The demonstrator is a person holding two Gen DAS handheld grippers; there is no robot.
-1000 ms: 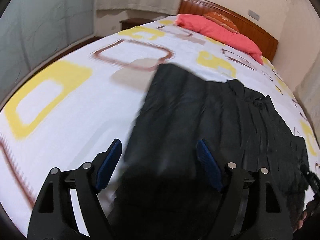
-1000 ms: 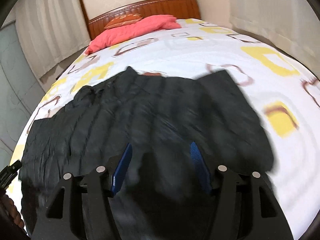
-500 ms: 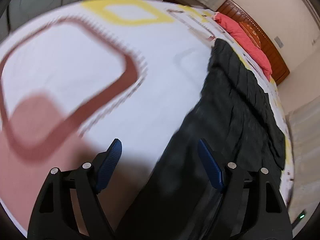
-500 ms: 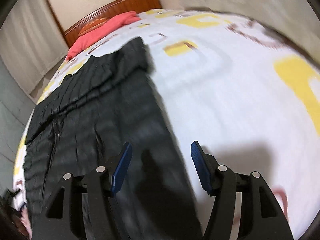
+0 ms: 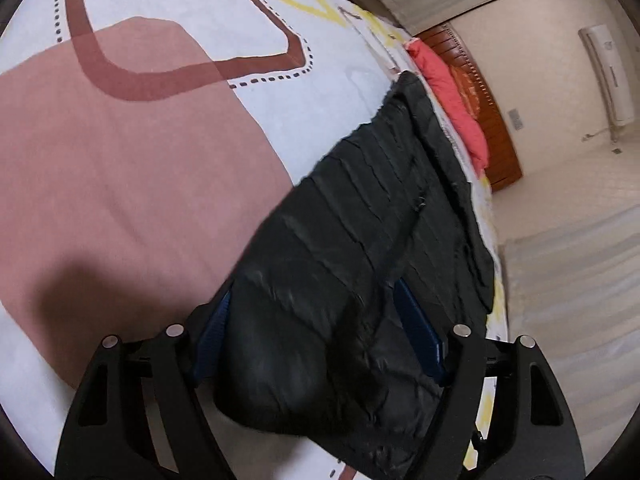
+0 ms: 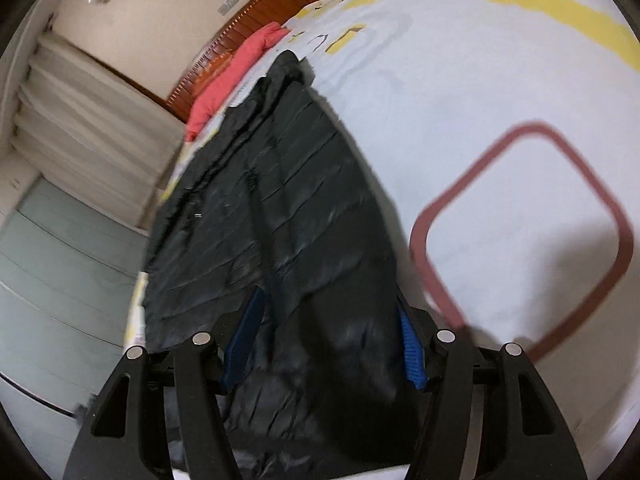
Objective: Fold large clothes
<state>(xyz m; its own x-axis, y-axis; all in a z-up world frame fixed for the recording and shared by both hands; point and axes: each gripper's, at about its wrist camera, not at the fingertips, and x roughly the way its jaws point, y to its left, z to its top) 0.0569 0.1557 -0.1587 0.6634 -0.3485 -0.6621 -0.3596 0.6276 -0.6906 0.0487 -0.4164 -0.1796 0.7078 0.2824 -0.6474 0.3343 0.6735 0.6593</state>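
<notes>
Both grippers, left gripper and right gripper, are spread wide around the black puffer jacket. Nothing is clamped; opposite edges are straddled, apparently for one even fold on the bed.

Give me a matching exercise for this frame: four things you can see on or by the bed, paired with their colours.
Things:
1. jacket
2. pillow
3. headboard
4. finger pads

Colours:
A. blue
B. brown wood
C. black
D. coral red

Pairs: 1-C, 2-D, 3-B, 4-A
</notes>
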